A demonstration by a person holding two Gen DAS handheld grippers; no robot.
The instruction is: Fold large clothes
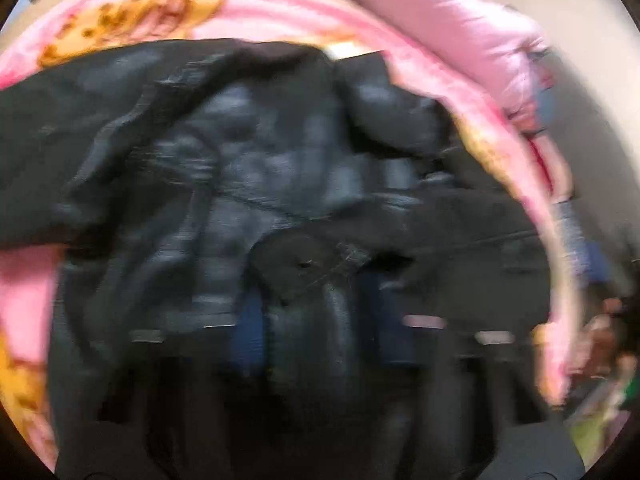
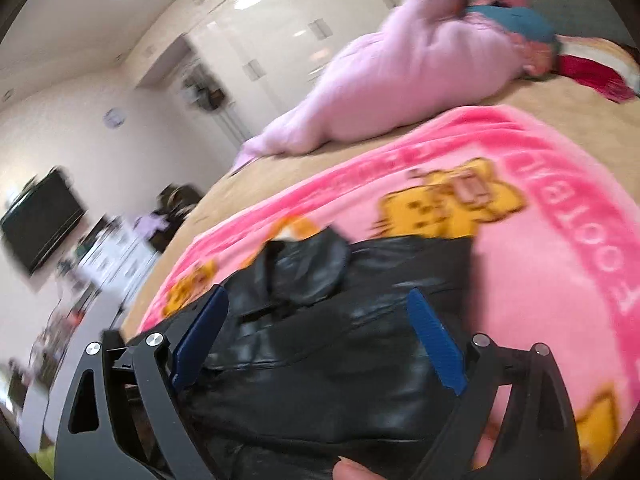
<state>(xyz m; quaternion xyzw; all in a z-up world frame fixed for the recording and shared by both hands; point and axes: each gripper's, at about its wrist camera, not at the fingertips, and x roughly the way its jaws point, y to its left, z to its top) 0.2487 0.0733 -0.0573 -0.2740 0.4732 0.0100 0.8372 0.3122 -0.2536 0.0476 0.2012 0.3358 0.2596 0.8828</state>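
The black jacket (image 2: 340, 320) lay spread on the pink blanket (image 2: 540, 240) for folding, the right gripper (image 2: 316, 312) hovering with jaws spread over it, while the left gripper's (image 1: 320, 320) blurred jaws seemingly pinched a fold.

object: black leather jacket (image 1: 256, 168) | look: shiny, creased, stitched seams, flap with a dark snap | state: spread out, rumpled, partly folded over itself | pose: lying flat | place: on a pink blanket (image 2: 540, 248) with yellow cartoon figures | right view: one folded part (image 2: 312, 272) bunched on top
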